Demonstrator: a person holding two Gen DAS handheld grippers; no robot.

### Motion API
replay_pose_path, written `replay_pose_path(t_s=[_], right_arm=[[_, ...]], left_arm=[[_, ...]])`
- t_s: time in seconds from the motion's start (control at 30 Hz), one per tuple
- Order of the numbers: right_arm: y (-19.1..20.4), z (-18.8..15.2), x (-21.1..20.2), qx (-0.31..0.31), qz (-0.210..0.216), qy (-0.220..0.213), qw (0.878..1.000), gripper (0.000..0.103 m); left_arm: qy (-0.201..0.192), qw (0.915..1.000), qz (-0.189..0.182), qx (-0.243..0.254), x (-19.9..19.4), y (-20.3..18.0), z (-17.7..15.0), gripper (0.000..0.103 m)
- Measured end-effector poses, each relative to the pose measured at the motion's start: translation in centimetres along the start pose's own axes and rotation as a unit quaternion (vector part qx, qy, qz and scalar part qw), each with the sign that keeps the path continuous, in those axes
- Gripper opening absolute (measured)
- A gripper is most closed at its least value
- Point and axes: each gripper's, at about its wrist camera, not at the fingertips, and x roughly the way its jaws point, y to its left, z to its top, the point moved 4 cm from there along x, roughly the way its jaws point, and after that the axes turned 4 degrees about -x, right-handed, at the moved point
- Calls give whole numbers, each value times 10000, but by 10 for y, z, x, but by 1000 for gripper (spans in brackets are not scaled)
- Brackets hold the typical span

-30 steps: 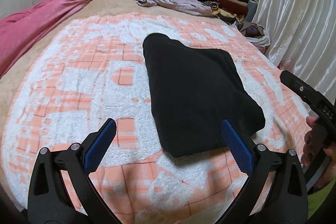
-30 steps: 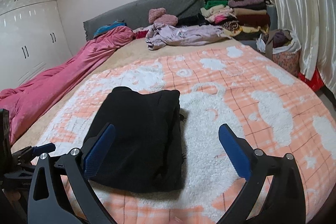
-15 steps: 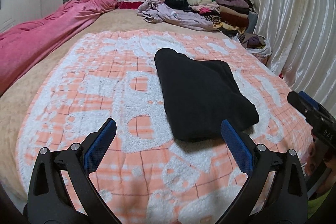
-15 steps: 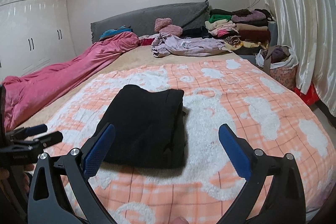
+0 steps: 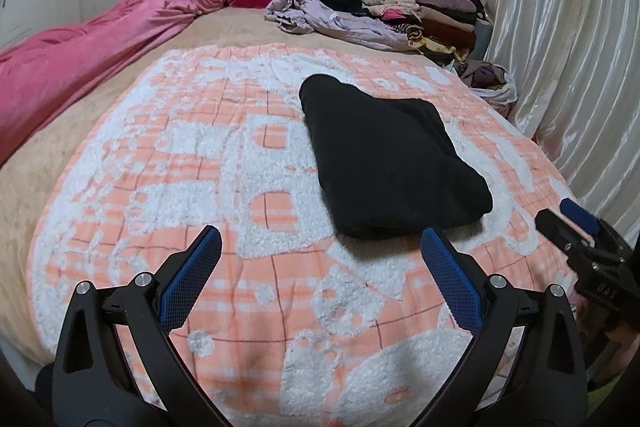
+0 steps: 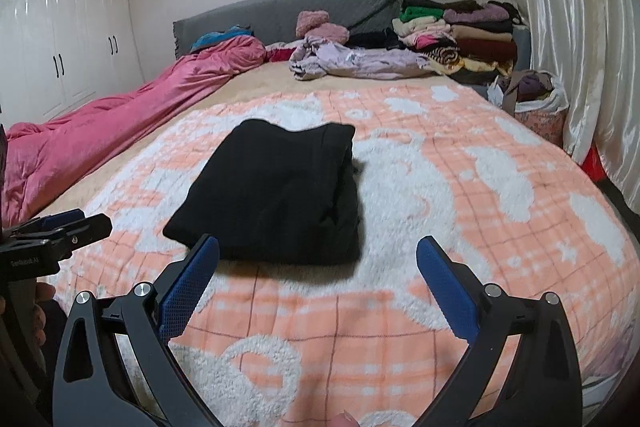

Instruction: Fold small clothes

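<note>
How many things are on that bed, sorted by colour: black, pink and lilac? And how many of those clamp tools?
Black folded garment: 1
Pink quilt: 1
Lilac crumpled garment: 1
Open tool, left tool and right tool: 2
Total: 5
The stacked clothes at the far corner are too many to count.

Only legible text: "SenRobot AI" in white on the left gripper point(image 6: 56, 231) body; the right gripper point(image 5: 576, 227) body shows partial white letters, roughly "DAS", unreadable.
</note>
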Motion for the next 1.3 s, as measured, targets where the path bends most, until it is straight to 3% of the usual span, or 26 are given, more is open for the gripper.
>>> replay_pose_path(t_s=[1.3], right_arm=[[-3, -3, 3, -3, -39, 128, 9999, 98]], left_arm=[[74, 9999, 91, -55, 0, 3, -3, 93]])
